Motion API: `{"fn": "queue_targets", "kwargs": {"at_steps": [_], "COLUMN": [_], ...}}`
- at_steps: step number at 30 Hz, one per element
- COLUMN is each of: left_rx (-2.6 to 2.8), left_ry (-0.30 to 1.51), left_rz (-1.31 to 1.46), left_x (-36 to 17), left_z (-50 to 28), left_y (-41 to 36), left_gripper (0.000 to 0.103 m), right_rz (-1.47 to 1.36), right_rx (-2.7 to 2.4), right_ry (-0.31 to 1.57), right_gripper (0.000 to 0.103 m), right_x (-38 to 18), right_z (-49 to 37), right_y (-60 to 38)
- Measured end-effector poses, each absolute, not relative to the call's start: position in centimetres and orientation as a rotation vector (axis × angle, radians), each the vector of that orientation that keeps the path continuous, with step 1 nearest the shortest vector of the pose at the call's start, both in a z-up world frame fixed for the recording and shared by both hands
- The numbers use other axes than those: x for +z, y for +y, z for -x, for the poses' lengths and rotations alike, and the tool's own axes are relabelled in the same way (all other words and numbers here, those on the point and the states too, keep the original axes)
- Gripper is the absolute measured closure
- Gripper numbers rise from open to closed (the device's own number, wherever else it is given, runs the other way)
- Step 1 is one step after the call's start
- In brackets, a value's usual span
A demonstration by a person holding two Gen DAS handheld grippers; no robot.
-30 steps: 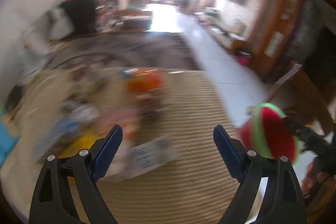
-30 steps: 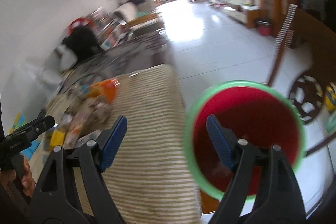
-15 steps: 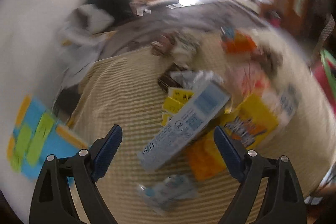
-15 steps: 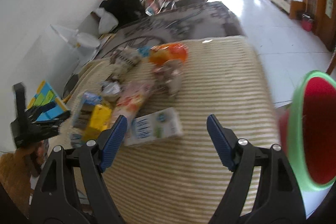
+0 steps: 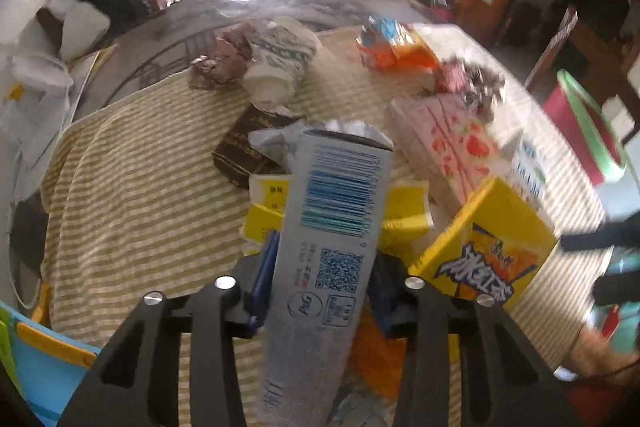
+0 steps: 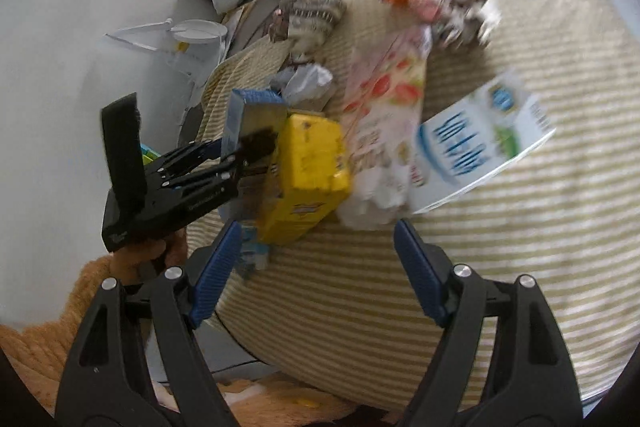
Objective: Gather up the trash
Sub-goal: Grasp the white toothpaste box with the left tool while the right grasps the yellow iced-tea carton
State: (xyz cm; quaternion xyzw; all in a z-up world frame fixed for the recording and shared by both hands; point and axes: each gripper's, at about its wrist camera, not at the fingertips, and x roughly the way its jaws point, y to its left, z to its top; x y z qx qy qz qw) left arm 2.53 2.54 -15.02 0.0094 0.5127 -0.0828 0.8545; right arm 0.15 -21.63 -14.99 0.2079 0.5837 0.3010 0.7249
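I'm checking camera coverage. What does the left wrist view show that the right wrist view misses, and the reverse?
Only the left wrist view shows the red bin with its green rim, the brown packet, and the barcode on the grey box that the left tongs grip. Only the right wrist view shows the open right tongs and the hand. Both show the yellow carton and the striped cloth.

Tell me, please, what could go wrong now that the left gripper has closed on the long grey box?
1. The left gripper pinches the grey box near its lower part, so the long upper end may tilt or slip out when lifted.
2. The yellow carton leans beside the box and could topple.
3. The red bin sits far off, at the right edge, so the carry is long.
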Motion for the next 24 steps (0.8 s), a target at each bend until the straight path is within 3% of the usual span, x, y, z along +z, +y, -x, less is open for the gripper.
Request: {"fn": "queue_targets", "kwargs": {"at_steps": [8, 10, 11, 12, 15, 16, 19, 21, 23, 24], "left_rx": [-0.017, -0.014, -0.018, -0.022, -0.031, -0.035, -0.051, -0.058, -0.063, -0.065], "left_ry": [0.972, 0.955, 0.946, 0.934, 0.912, 0.909, 0.912, 0.91, 0.899, 0.891], "left_rz": [0.247, 0.266, 0.261, 0.245, 0.208, 0.203, 0.204, 0.204, 0.201, 0.202], "left_x": [-12.1, -11.6, -11.3, -11.0, -10.3, -10.1, -10.0, -9.9, -9.6, -9.4], "left_z": [-1.2, -0.7, -0.5, 0.0, 0.6, 0.6, 0.4, 0.2, 0.1, 0.1], "left_y": [7.6, 7.9, 7.8, 7.6, 7.1, 7.2, 7.0, 7.0, 6.8, 6.8], "left_gripper": [0.065, 0.065, 0.065, 0.065, 0.065, 0.065, 0.065, 0.065, 0.065, 0.065], "right_rz": [-0.443, -0.415, -0.409, -0.409, -0.411, -0.405, -0.392, -0.39, -0.398, -0.392], "right_rx": [0.637, 0.613, 0.607, 0.607, 0.612, 0.619, 0.611, 0.577, 0.538, 0.522], "right_ry": [1.305, 1.277, 1.271, 1.271, 1.268, 1.264, 1.304, 1.334, 1.325, 1.315], "right_gripper": [0.029, 0.042, 0.057, 0.064, 0.097, 0.101, 0.101, 0.093, 0.058, 0.051], "right_x": [-16.1, -15.9, -15.9, -15.9, -15.9, -15.9, -16.2, -16.7, -16.8, -16.6], "right_z": [-0.7, -1.3, -1.7, -1.9, -2.6, -2.9, -3.2, -3.0, -2.7, -2.7], "right_y": [-16.9, -16.0, -15.7, -15.6, -15.7, -15.6, -15.5, -15.6, -16.0, -16.0]}}
